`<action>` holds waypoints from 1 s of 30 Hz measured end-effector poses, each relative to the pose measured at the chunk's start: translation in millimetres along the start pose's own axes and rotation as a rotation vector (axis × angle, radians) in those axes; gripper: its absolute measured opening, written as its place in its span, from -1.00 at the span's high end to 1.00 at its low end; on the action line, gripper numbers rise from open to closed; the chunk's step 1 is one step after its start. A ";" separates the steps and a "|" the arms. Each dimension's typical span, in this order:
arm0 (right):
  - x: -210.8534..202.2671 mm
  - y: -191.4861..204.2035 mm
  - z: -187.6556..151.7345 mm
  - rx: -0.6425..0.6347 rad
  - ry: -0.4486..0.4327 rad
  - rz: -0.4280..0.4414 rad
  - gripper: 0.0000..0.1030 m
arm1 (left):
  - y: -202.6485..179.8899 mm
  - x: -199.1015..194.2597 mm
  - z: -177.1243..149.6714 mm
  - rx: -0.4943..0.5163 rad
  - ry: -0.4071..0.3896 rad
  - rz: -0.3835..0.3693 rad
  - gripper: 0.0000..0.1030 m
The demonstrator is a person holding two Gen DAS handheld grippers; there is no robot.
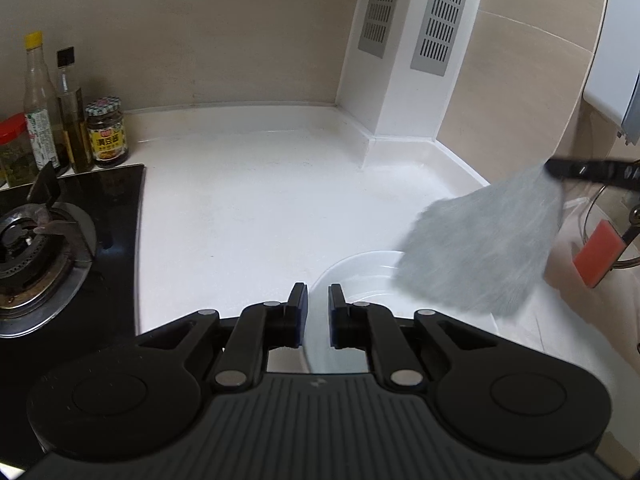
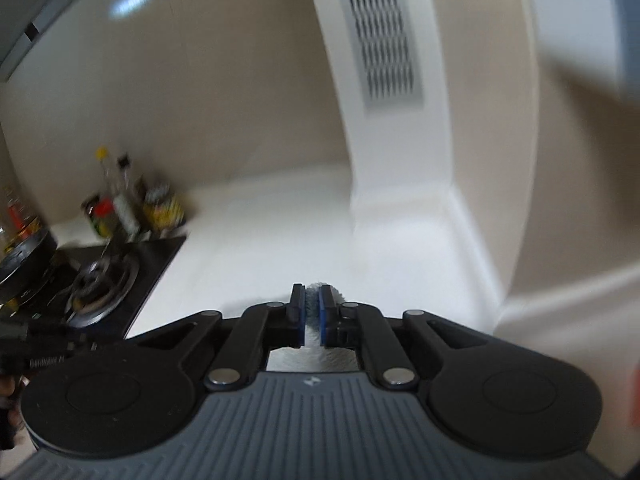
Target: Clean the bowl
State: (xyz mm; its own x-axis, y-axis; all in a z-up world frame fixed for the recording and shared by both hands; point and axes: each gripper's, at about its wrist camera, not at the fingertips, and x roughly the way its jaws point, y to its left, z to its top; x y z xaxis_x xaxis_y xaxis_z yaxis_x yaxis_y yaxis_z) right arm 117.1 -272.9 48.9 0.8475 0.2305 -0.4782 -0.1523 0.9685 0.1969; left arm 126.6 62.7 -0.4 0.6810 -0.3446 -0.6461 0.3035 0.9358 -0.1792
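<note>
Nearest the left wrist camera sits the left gripper point(image 1: 318, 300), its jaws parted only narrowly with the rim of the white bowl point(image 1: 360, 276) running between them; the pads look pressed on that rim, though the exact contact is hard to make out. Far left on the white countertop point(image 1: 240, 208) stands a gas burner point(image 1: 36, 248) set in a black glass hob point(image 1: 120, 216); behind it, against the beige wall, a cluster of bottles point(image 1: 38, 112) and a dark sauce jar point(image 1: 107, 132) with a yellow label. Centre, the counter lies bare up to a white column carrying grey vent grilles point(image 1: 440, 16). Right of the left gripper, the bowl rests on the counter near its front edge; a grey cloth point(image 1: 488, 244), blurred, hangs above the bowl's right side, pinched at its upper corner by the right gripper point(image 1: 560, 171) reaching in from the right edge. Further right a red sponge point(image 1: 598, 258) sits by a wire rack.

From the right wrist camera, the right gripper point(image 2: 313, 304) has its pads closed tight on a fold of the grey cloth point(image 2: 320, 286).
</note>
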 end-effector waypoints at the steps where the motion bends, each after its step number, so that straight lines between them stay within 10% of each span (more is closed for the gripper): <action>1: -6.8 2.6 4.0 -0.015 -0.028 -0.019 0.90 | 0.5 -1.0 -0.5 0.000 -0.001 -0.001 0.81; 11: -12.4 1.0 -6.1 -0.073 -0.076 -0.209 0.90 | 1.6 -10.5 -5.5 0.015 -0.019 0.014 0.81; 22: 45.3 -18.3 -53.8 -0.061 0.327 -0.089 0.81 | -17.3 -15.4 -17.2 0.011 -0.031 0.127 0.81; 30: 8.5 -37.5 -55.9 0.122 0.249 0.014 0.57 | -35.8 -27.1 -25.9 -0.127 -0.019 0.185 0.81</action>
State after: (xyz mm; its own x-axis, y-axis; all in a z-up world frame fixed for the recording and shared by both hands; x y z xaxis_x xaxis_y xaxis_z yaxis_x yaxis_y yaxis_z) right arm 101.5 -302.0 -10.5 0.6920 0.2742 -0.6678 -0.0880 0.9502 0.2989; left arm 80.0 40.4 4.3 0.7302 -0.1664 -0.6627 0.0865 0.9846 -0.1519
